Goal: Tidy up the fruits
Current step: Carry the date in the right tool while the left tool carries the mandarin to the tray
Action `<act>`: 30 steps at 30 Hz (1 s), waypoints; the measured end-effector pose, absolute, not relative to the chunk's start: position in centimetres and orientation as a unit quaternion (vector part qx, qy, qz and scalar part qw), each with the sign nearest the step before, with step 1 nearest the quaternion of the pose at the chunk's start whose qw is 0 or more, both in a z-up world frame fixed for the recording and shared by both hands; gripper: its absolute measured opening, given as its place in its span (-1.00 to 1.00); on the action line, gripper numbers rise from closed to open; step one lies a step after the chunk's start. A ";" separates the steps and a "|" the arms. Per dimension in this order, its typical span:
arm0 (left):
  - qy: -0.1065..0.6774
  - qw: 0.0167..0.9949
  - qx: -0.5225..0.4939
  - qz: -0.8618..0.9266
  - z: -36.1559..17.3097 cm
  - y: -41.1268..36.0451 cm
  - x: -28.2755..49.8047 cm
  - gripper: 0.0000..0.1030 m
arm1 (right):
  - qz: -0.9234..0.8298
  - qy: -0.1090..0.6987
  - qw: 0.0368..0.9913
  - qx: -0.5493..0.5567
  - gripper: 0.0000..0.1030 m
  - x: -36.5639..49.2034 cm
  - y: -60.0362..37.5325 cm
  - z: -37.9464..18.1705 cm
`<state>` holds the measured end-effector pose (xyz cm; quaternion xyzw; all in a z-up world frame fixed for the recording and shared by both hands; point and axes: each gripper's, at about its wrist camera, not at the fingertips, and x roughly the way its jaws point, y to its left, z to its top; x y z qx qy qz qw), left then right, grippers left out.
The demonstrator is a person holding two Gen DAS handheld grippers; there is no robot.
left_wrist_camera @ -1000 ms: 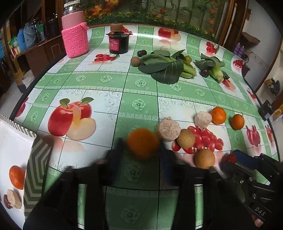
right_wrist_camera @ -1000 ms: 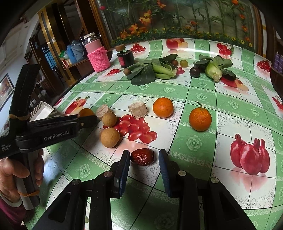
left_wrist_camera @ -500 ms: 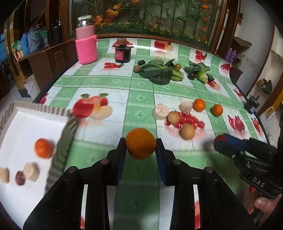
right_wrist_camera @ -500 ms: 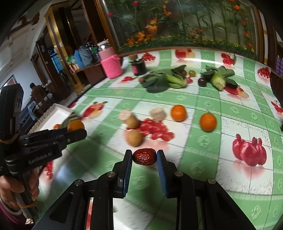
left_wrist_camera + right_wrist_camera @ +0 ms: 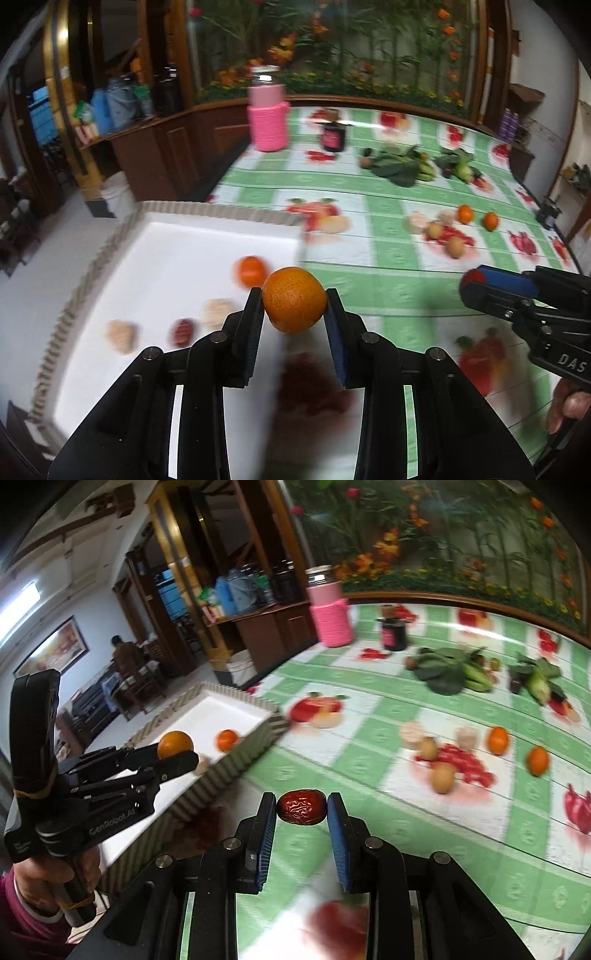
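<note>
Your left gripper is clamped on a round orange tangerine, pinched at its sides between the two pads; being near spherical, it shows no clear long axis. It hangs above the near right edge of the white rectangular tray with the corrugated striped rim. Your right gripper is closed on a wrinkled dark red date, whose long axis lies crosswise, running from pad to pad, above the tablecloth just right of the tray.

Inside the tray lie a second tangerine, another red date and two pale, blurred pieces.

Beyond, the green-and-white checked tablecloth with printed fruit carries two more tangerines, brown round fruits and leafy greens. At the far edge stands a jar in a pink knitted sleeve, before dark wooden cabinets and a flower mural.
</note>
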<state>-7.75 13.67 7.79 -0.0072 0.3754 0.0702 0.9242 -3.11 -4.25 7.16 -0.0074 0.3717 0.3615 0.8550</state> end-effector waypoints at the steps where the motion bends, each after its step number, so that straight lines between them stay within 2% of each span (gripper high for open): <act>1: 0.374 0.924 -0.007 0.076 7.9 14.3 -8.1 -0.38 | 0.367 0.371 0.853 -0.013 -0.47 -3.5 -3.2 7.3; 16: 0.380 0.911 -0.024 0.156 7.0 23.9 -12.1 -0.38 | 0.432 0.379 0.816 -0.064 -0.47 -5.1 7.3 7.4; 30: 0.434 0.889 -0.045 0.142 4.0 27.0 -11.6 -0.38 | 0.459 0.409 0.778 -0.126 -0.47 -4.5 13.7 5.1</act>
